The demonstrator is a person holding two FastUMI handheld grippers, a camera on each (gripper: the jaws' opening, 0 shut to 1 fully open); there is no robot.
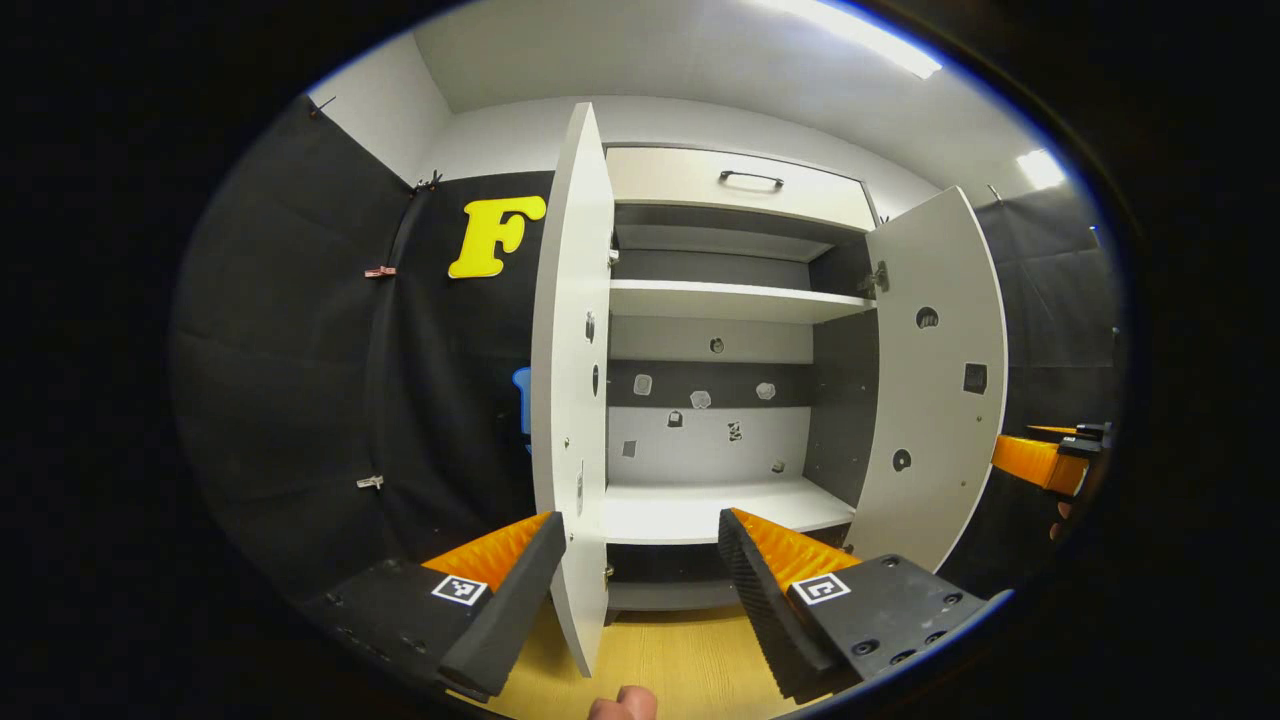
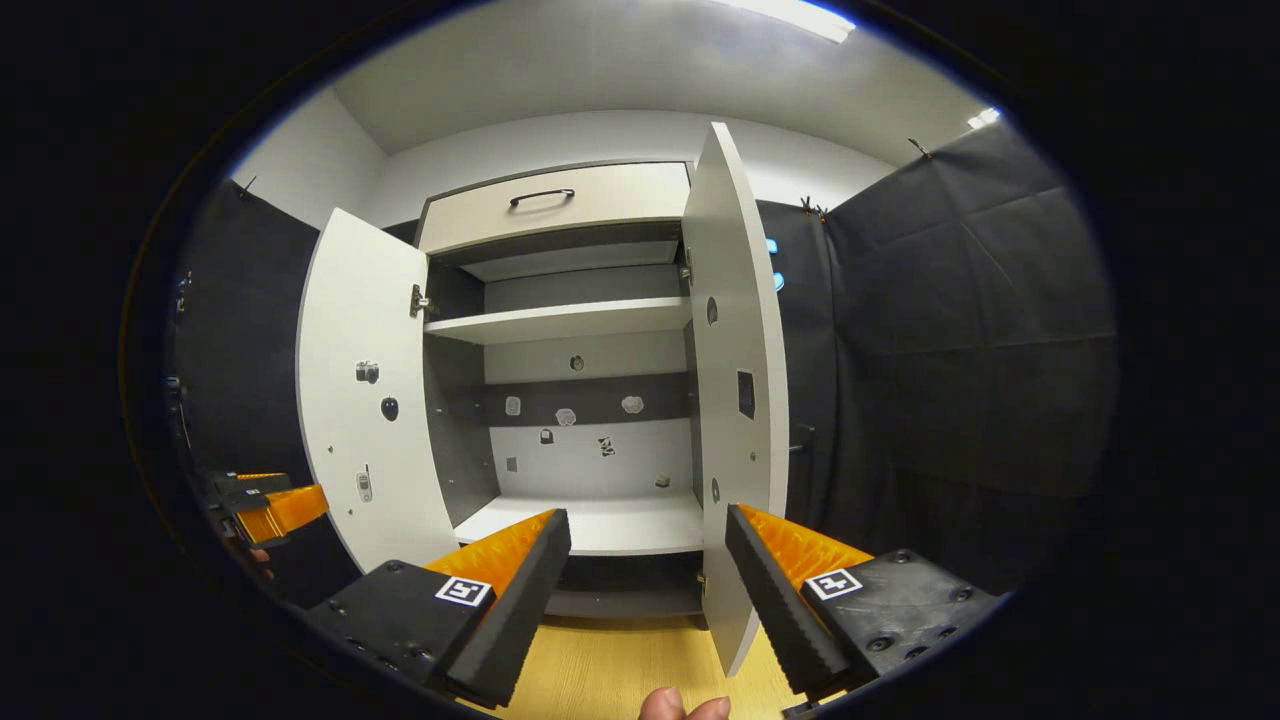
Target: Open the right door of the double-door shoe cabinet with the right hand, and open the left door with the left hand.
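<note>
The white shoe cabinet [image 1: 730,300] stands with both doors swung wide. In the left gripper view the left door [image 1: 570,380] is edge-on, and its lower edge runs down between the fingers of my open left gripper [image 1: 640,518], close beside the left finger [image 1: 510,580]. The right door [image 1: 935,380] hangs open farther off, with the right gripper's orange finger [image 1: 1040,462] beyond it. In the right gripper view the right door [image 2: 740,400] is edge-on between the fingers of my open right gripper [image 2: 648,513], near the right finger [image 2: 775,585]. The left door [image 2: 370,400] and left gripper [image 2: 270,510] show at the left.
A drawer with a black handle [image 1: 750,178] tops the cabinet. Inside are a shelf [image 1: 735,298] and a bottom board [image 1: 700,510], both bare. Light wooden floor [image 1: 680,660] lies below. Black cloth walls [image 2: 950,380] close in on both sides. A thumb tip [image 2: 685,705] shows at the bottom edge.
</note>
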